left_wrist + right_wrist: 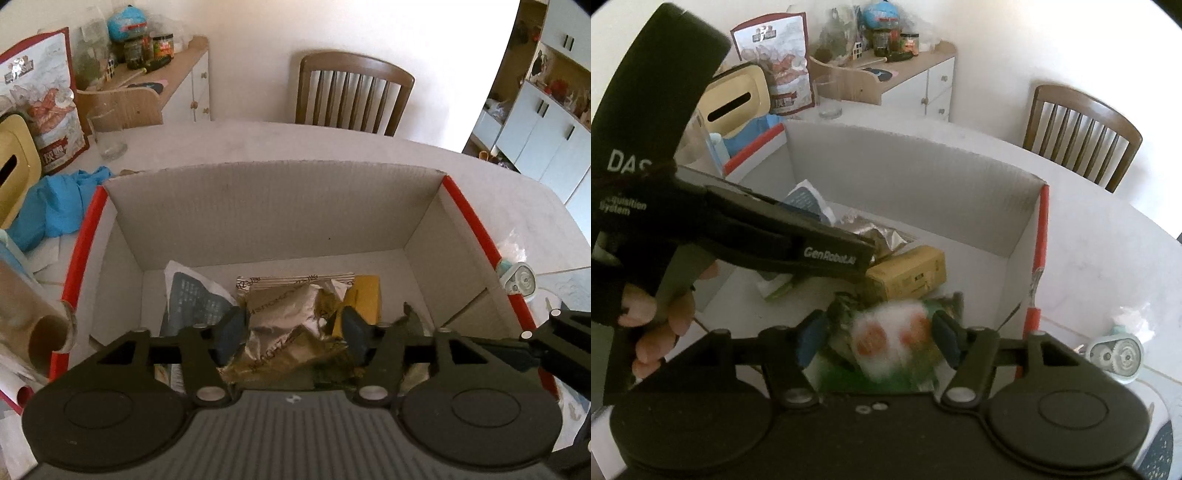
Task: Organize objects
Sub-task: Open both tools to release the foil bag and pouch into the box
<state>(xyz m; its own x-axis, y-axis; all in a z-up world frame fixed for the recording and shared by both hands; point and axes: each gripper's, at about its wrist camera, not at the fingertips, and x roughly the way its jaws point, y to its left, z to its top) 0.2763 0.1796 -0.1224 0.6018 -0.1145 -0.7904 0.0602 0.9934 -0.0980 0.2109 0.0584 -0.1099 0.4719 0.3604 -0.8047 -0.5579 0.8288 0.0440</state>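
Both grippers hang over the cardboard box [273, 206] on the bench; left gripper [290, 334] has jaws spread around the foil packet [286, 325] lying inside; right gripper [877, 334] jaws spread astride a blurred green-and-white packet [890, 343]; lifting carelessly might snag crinkled foil and drag it out.

In the cardboard box [280, 206], a foil packet [291, 328] lies mid-floor, a printed pouch [195, 299] left of it, a small carton [365, 299] right; a chair [351, 92] stands behind the box.
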